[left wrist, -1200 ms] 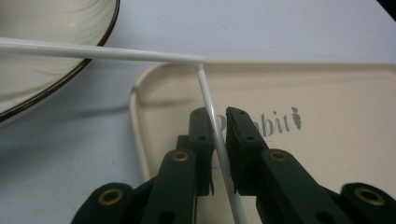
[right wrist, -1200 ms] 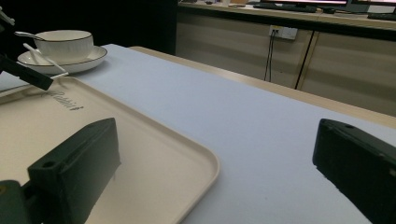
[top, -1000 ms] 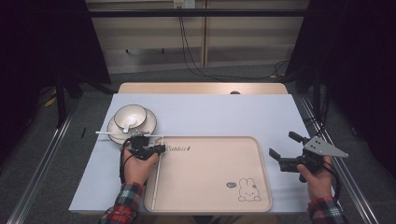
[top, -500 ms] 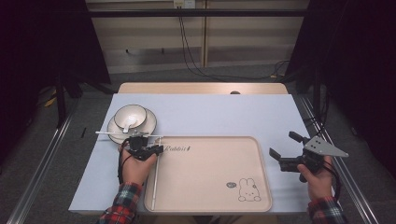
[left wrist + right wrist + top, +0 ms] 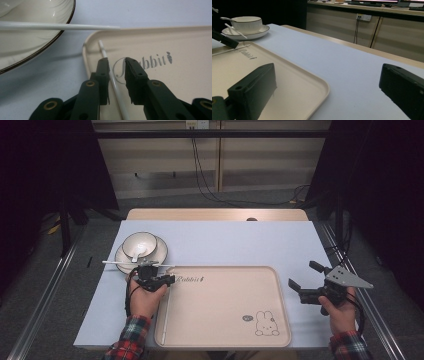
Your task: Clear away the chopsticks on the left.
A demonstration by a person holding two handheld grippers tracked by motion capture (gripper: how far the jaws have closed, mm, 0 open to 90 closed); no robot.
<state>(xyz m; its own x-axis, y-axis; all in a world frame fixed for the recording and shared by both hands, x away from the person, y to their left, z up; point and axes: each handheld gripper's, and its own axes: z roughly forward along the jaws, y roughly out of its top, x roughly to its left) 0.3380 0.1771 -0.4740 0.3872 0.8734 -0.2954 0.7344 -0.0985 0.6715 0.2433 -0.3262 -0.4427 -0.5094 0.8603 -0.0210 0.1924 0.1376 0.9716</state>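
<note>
Here left tongs just parting, chopstick loose between, lower end cut off; right tongs released.

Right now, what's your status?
Left gripper just opening, chopstick loose between jaws on tray. Right gripper open, empty. Second chopstick across plate rim, just ahead.

White table: beige tray, saucer with bowl.

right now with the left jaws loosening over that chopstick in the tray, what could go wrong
1. The left gripper has just been opening; the chopstick in the tray lies between the pads and may roll.
2. The second chopstick rests across the plate rim, overhanging the tray corner; a bump lifting away could knock it off.
</note>
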